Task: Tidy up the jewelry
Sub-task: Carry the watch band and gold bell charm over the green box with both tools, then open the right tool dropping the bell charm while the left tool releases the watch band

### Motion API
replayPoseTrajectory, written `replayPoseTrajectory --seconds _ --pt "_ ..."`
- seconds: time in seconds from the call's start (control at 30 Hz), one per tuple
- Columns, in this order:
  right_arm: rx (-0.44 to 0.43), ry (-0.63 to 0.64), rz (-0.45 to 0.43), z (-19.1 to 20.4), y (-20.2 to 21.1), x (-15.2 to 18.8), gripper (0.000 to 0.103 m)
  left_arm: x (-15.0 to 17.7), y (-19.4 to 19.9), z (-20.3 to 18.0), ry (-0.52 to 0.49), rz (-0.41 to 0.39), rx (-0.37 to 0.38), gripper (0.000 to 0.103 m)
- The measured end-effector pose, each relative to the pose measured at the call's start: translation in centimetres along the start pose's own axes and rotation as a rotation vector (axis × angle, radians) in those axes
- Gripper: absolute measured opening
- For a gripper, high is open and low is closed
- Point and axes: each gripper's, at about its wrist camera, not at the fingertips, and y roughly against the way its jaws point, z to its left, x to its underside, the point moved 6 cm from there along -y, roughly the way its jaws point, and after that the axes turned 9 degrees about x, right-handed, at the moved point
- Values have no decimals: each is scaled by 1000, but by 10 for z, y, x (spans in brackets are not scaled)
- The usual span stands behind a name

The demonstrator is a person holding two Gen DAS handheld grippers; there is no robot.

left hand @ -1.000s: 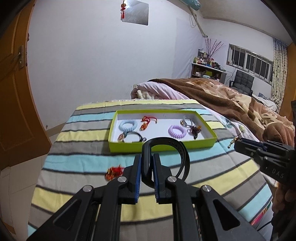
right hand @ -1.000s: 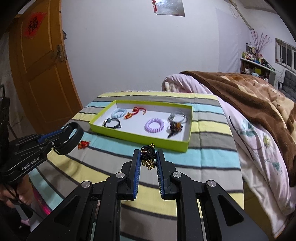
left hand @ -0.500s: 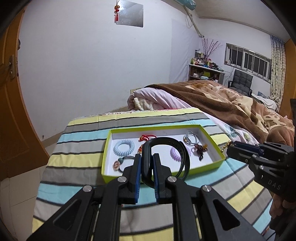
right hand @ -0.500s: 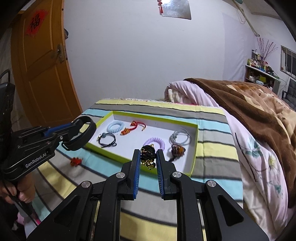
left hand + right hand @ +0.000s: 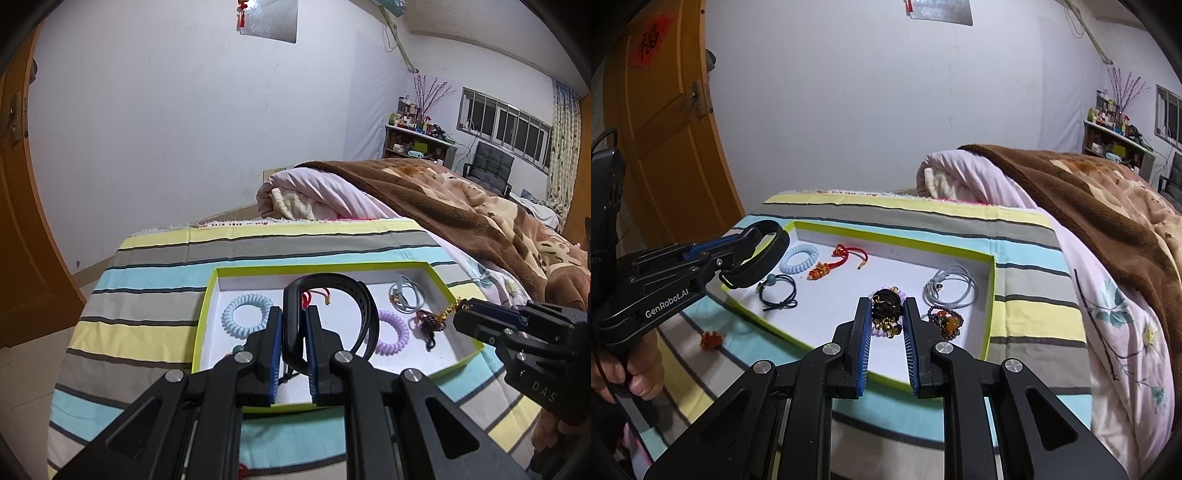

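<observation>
White lettering "GenRobot.AI" runs along the black body of the left gripper (image 5: 759,254), seen left of the right gripper's fingers (image 5: 862,332). The letters "DAS" stand on the black body of the right gripper (image 5: 461,314), seen right of the left gripper's fingers (image 5: 271,332). A red paper sign (image 5: 650,40) on the orange door (image 5: 665,129) bears a dark character, too blurred to read.

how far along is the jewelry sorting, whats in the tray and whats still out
Done: the green tray already holds two coil ties, a red cord, a black tie, a grey loop and a beaded piece.
In hand: the left gripper holds a black band, the right gripper a black-and-gold charm, both over the tray.
Left: a small red ornament on the striped cloth.
</observation>
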Motion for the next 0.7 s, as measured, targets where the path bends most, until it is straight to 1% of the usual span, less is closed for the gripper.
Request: replayPoseTrajectory --seconds 0.4,0.7 --pt "-12 -9 89 -2 -40 16 17 14 -40 5 6 75 4 13" --pt "-6 0 146 -3 -56 24 17 19 -56 2 -12 136 24 13"
